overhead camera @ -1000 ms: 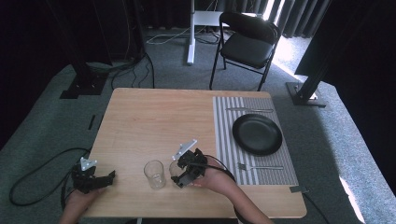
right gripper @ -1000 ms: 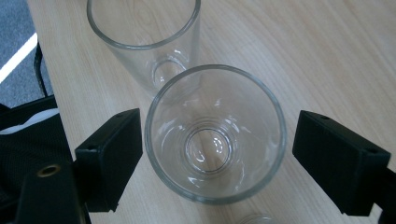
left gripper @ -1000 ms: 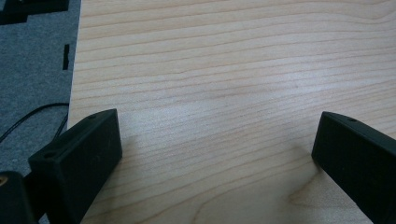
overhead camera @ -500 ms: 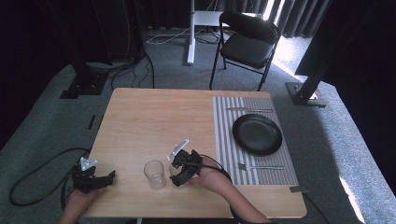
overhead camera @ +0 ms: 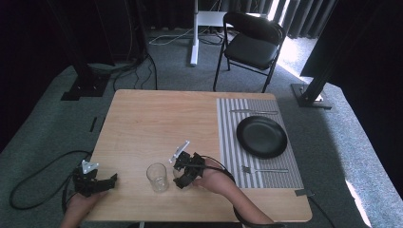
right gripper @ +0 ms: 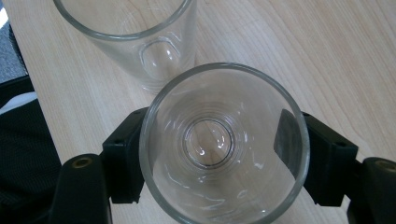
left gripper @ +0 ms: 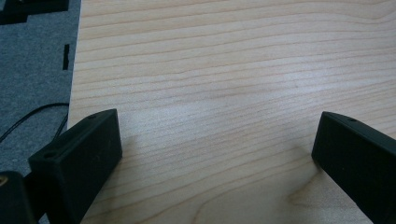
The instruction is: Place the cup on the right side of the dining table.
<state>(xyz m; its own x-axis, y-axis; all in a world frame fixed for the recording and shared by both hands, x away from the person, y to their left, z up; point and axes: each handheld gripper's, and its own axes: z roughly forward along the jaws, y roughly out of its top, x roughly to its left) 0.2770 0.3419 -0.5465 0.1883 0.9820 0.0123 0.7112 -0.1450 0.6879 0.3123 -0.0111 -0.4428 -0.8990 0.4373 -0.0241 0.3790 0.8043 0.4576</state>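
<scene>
Pinching one upright glass (right gripper: pixel 224 144) between just-closed jaws, the right gripper (right gripper: pixel 224 154) has the second glass (right gripper: pixel 140 42) just beyond it, while the left gripper (left gripper: pixel 219 158) sits spread wide, well apart.

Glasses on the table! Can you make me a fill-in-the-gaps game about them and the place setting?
1. The right gripper is shut on a clear ____.
2. A second glass stands on the wooden ____.
3. The round plate on the striped placemat is coloured ____.
4. The left gripper has its jaws ____, with nothing between them.

Missing words: glass; table; black; open
</scene>
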